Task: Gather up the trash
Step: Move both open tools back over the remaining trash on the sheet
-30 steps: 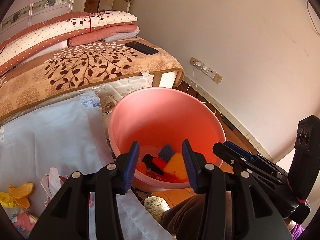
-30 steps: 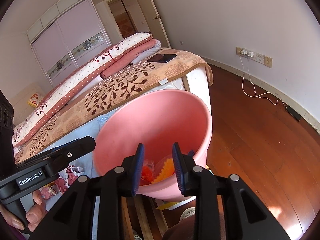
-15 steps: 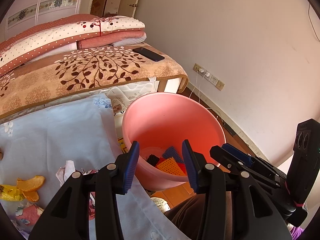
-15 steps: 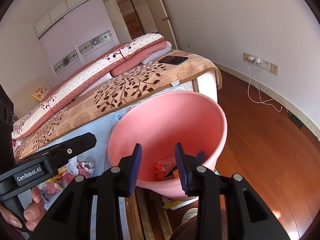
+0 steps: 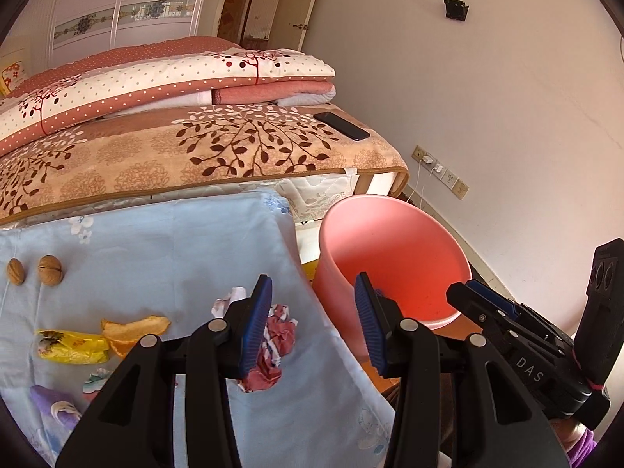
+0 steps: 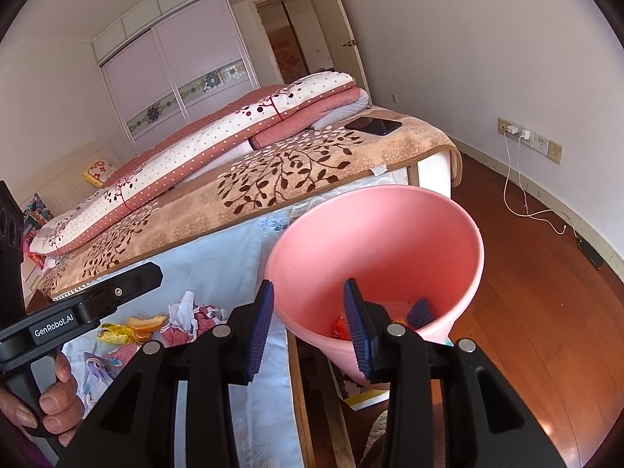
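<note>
A pink plastic bin (image 6: 374, 241) stands on the wooden floor beside the bed, filling the centre of the right wrist view, with red, orange and dark blue scraps (image 6: 394, 316) lying at its bottom. The right gripper (image 6: 308, 312) hovers at the bin's near rim, its blue-padded jaws apart with nothing between them. In the left wrist view, the left gripper (image 5: 314, 321) hangs over the edge of a pale blue sheet (image 5: 175, 241), its jaws spread wide and empty; a crumpled red-and-white wrapper (image 5: 279, 343) lies on the sheet just behind the left-hand finger. Further to the lower left of that frame lie an orange peel (image 5: 136, 327), a yellow wrapper (image 5: 72, 347) touching it, a purple scrap (image 5: 50, 403) and, well apart toward the left edge, two walnuts (image 5: 35, 270). The bin sits at centre right of the left wrist frame, just beside the sheet's hanging edge. A black phone (image 5: 341, 125) rests on the leaf-patterned brown blanket (image 5: 195, 156) higher up, near a stack of folded quilts (image 5: 175, 82). A person's hand (image 6: 50, 397) grips the left gripper's handle at the lower left of the right wrist view
</note>
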The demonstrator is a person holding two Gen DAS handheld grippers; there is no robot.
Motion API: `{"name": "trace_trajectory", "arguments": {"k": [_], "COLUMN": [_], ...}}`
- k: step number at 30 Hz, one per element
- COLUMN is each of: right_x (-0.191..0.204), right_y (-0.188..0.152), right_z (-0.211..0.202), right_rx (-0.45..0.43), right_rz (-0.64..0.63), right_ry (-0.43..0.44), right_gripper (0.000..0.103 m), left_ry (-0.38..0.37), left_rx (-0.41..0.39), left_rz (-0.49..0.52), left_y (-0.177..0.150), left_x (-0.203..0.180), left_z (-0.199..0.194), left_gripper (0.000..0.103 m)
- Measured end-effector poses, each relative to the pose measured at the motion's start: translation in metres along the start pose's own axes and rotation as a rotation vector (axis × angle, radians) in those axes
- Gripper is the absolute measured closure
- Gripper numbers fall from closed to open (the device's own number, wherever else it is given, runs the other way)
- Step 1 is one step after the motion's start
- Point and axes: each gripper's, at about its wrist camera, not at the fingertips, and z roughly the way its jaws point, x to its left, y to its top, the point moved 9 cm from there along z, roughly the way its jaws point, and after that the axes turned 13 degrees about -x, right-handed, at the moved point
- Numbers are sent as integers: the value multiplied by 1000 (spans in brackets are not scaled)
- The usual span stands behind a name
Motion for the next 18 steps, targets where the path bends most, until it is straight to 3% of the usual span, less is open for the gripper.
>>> {"name": "trace_trajectory", "arguments": {"k": [18], "right_x": [77], "right_y": [-34], "right_z": [-1], "right_rx": [68], "right_rz": [-104], "right_ry": [127], "right_gripper": [67], "left_ry": [260], "left_rx": [-70], "left_rz": [-33], "left_y": [-13], "left_x": [122], "left_z": [-89], "left_gripper": [59]}}
